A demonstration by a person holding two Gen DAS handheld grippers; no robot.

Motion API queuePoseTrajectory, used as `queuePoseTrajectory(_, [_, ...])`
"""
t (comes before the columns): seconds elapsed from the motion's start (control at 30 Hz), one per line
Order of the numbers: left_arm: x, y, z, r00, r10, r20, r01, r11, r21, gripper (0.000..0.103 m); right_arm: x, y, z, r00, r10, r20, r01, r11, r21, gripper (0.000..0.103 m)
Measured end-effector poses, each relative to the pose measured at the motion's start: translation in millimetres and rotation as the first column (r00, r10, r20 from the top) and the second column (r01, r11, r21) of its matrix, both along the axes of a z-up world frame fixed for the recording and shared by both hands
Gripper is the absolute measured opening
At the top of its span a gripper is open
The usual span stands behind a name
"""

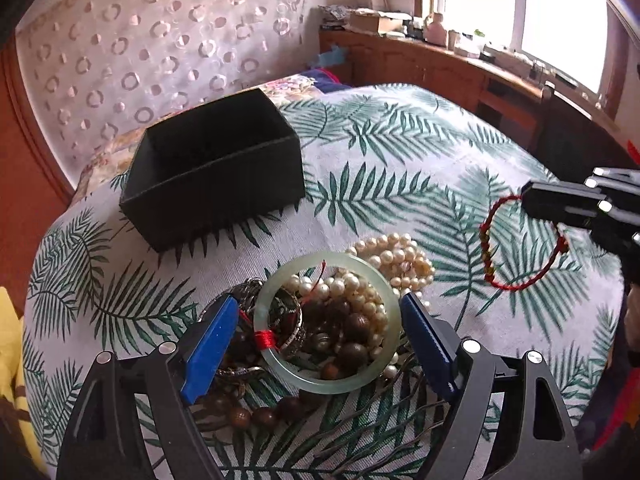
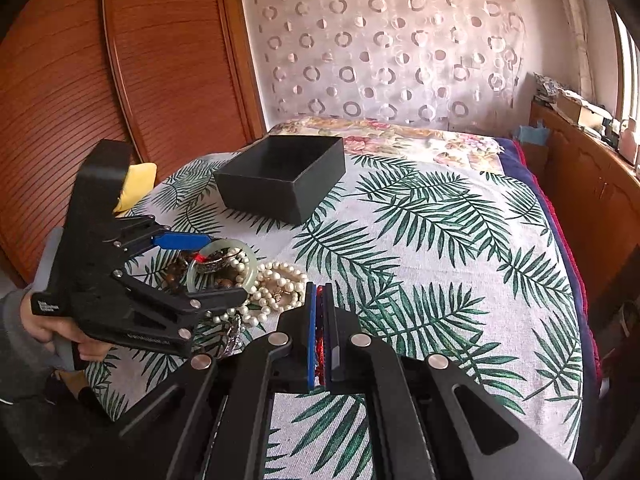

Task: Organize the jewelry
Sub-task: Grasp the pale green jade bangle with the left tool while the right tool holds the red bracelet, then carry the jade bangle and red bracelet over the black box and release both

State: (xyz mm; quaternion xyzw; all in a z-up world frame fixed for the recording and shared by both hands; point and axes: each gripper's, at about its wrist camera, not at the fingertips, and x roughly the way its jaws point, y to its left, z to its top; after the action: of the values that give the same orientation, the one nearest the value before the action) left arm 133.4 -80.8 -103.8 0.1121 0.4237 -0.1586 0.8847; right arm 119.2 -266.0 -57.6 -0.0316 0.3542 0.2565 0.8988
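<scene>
A pile of jewelry lies on the leaf-print cloth: a pale green jade bangle [image 1: 326, 322] with a red thread wrap, pearl strands [image 1: 394, 258], brown wooden beads [image 1: 256, 414] and metal bracelets. My left gripper [image 1: 320, 340] is open, its blue fingers on either side of the bangle; it shows in the right wrist view too [image 2: 200, 268]. My right gripper [image 2: 320, 312] is shut on a red string bracelet [image 1: 520, 246] and holds it in the air right of the pile. An open black box [image 1: 212, 168] stands beyond the pile, also in the right wrist view [image 2: 284, 176].
The cloth covers a bed [image 2: 440, 240] with a floral quilt [image 2: 400, 140] at its far end. A wooden wardrobe [image 2: 120, 80] is on the left, a wooden cabinet [image 1: 440, 64] under the window on the right. A yellow cushion [image 2: 136, 190] lies by the bed's left edge.
</scene>
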Motion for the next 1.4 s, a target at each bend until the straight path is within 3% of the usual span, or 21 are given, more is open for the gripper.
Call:
queuePoseTrajectory(0.07, [0, 3, -1, 1.0, 0.002, -0.002, -0.002, 1.0, -0.014, 0.078, 0, 0, 0, 1.0, -0.003, 0.001, 0.003, 1.0, 0.0, 0.003])
queuePoseTrajectory(0.13, [-1, 5, 2, 1.0, -0.007, 0.001, 0.008, 0.999, -0.049, 0.069, -1, 2, 0, 1.0, -0.002, 0.003, 0.002, 1.0, 0.0, 0.003])
queuePoseTrajectory(0.47, [-13, 24, 40, 0.995, 0.009, 0.095, 0.004, 0.99, -0.14, 0.068, 5, 11, 16, 0.998, 0.03, 0.047, -0.03, 0.999, 0.011, 0.003])
queuePoseTrajectory(0.8, [21, 52, 70, 0.984, 0.074, 0.163, -0.043, 0.982, -0.182, 0.068, 41, 29, 53, 0.988, 0.097, 0.119, -0.104, 0.993, 0.048, 0.003])
queuePoseTrajectory(1.13, [85, 73, 68, 0.984, 0.119, 0.132, -0.092, 0.977, -0.195, 0.068, 104, 58, 66, 0.981, 0.134, 0.137, -0.145, 0.987, 0.075, 0.003])
queuePoseTrajectory(1.4, [115, 73, 46, 0.991, 0.11, 0.079, -0.091, 0.975, -0.205, 0.068, 148, 76, 55, 0.98, 0.169, 0.104, -0.181, 0.977, 0.111, 0.003])
